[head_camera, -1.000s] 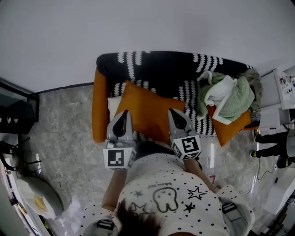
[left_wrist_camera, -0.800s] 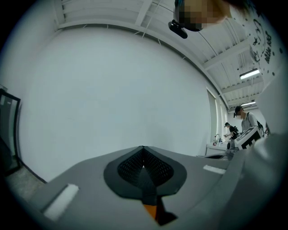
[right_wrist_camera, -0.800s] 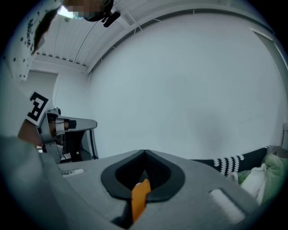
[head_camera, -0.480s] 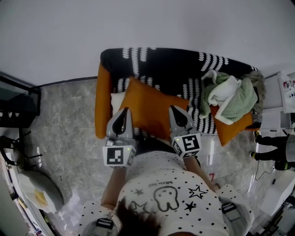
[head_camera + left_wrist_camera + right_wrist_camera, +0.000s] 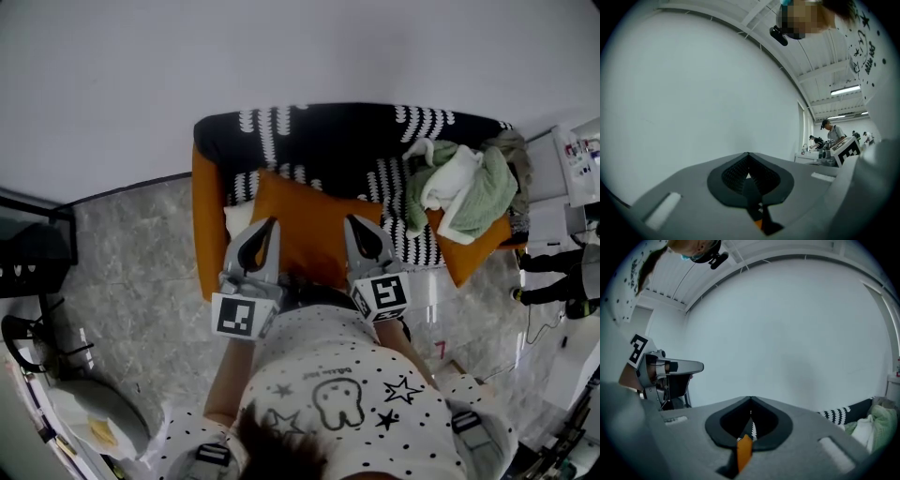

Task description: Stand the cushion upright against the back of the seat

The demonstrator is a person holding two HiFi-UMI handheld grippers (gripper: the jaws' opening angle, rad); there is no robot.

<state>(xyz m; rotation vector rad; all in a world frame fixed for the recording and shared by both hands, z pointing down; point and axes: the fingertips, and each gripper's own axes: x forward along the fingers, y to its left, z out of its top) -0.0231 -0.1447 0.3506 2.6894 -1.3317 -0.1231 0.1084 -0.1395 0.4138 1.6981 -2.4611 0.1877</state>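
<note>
An orange cushion (image 5: pixel 309 230) is held over the seat of a sofa with a black-and-white patterned cover (image 5: pixel 337 141). Its far edge reaches toward the backrest. My left gripper (image 5: pixel 268 223) is shut on the cushion's near left edge, and my right gripper (image 5: pixel 356 223) is shut on its near right edge. In the left gripper view the jaws of the left gripper (image 5: pixel 749 161) are shut, with a sliver of orange cloth (image 5: pixel 759 226) low between them. The right gripper (image 5: pixel 751 401) is likewise shut on a strip of the orange cloth (image 5: pixel 743 452).
A heap of green and white clothes (image 5: pixel 464 187) lies on the sofa's right end over a second orange cushion (image 5: pixel 471 261). The sofa's orange left arm (image 5: pixel 208 225) and a white pillow corner (image 5: pixel 236 217) are by my left gripper. A white wall stands behind and shelving (image 5: pixel 581 159) at the right.
Both grippers have carried the cushion a little farther toward the backrest. It now looks shorter from above, so it stands steeper.
</note>
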